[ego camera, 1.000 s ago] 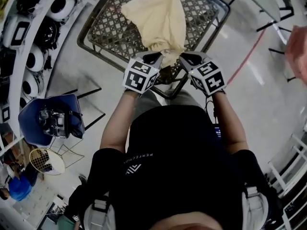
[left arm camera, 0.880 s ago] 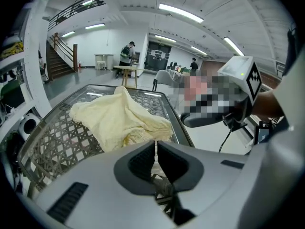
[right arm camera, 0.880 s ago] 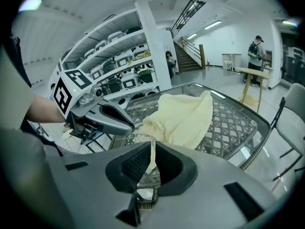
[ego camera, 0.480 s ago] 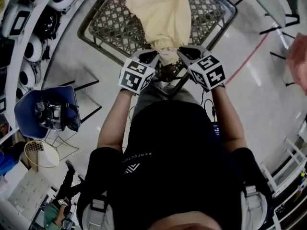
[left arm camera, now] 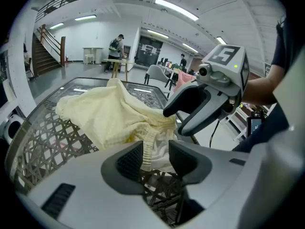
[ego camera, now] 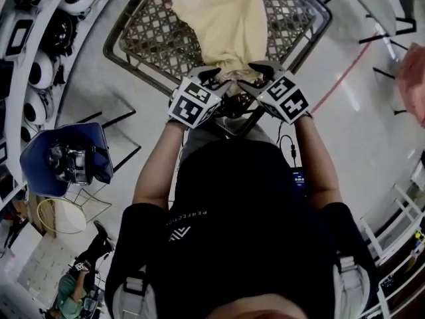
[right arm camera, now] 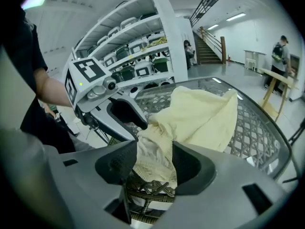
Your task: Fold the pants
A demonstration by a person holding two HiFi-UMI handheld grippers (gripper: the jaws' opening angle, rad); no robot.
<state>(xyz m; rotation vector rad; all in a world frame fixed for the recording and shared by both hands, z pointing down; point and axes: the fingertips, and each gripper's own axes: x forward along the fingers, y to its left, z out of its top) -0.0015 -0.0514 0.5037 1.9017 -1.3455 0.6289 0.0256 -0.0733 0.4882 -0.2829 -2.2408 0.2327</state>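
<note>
On the lattice table [ego camera: 143,42], cream pants [ego camera: 222,18] lie bunched, waistband at the near edge. Left gripper [left arm camera: 156,152], right gripper [right arm camera: 153,160]: jaws just opening, now partway apart, waistband cloth loose between each pair.

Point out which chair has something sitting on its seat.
The blue chair at the person's left: a dark device sits on its seat. The grey chair at the head view's upper right shows a bare seat.
</note>
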